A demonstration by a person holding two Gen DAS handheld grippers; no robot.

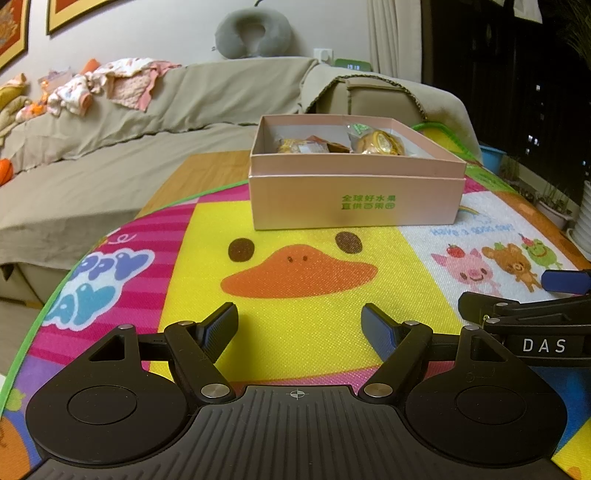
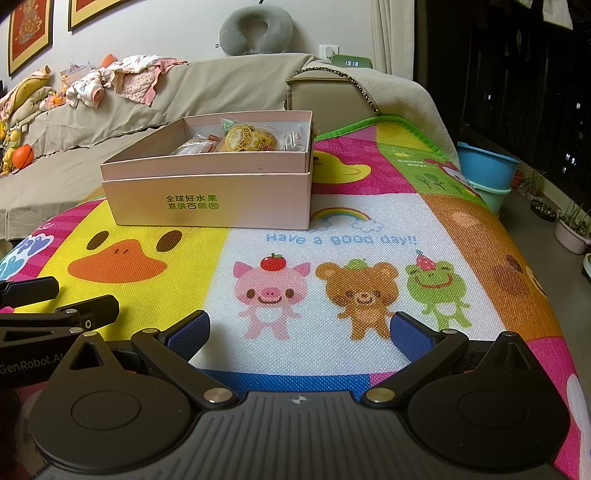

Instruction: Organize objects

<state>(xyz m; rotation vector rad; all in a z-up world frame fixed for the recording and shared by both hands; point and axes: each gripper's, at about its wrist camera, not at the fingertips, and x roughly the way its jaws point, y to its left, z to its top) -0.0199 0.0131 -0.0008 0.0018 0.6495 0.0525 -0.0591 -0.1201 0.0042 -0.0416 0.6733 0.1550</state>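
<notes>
A pink cardboard box (image 1: 354, 199) with green print stands on the colourful cartoon mat (image 1: 314, 332). Wrapped snacks (image 1: 380, 143) lie inside it. The box also shows in the right wrist view (image 2: 207, 199) with the snack packets (image 2: 247, 139). My left gripper (image 1: 299, 328) is open and empty, low over the yellow duck print, well in front of the box. My right gripper (image 2: 299, 332) is open and empty over the pig and bear print, right of the box. Each gripper shows at the edge of the other's view.
A beige sofa (image 1: 110, 140) with clothes and a grey neck pillow (image 2: 256, 31) runs behind the mat. Blue and green tubs (image 2: 487, 173) and plant pots (image 2: 570, 229) stand at the right. The mat's edge (image 1: 29, 332) drops off at the left.
</notes>
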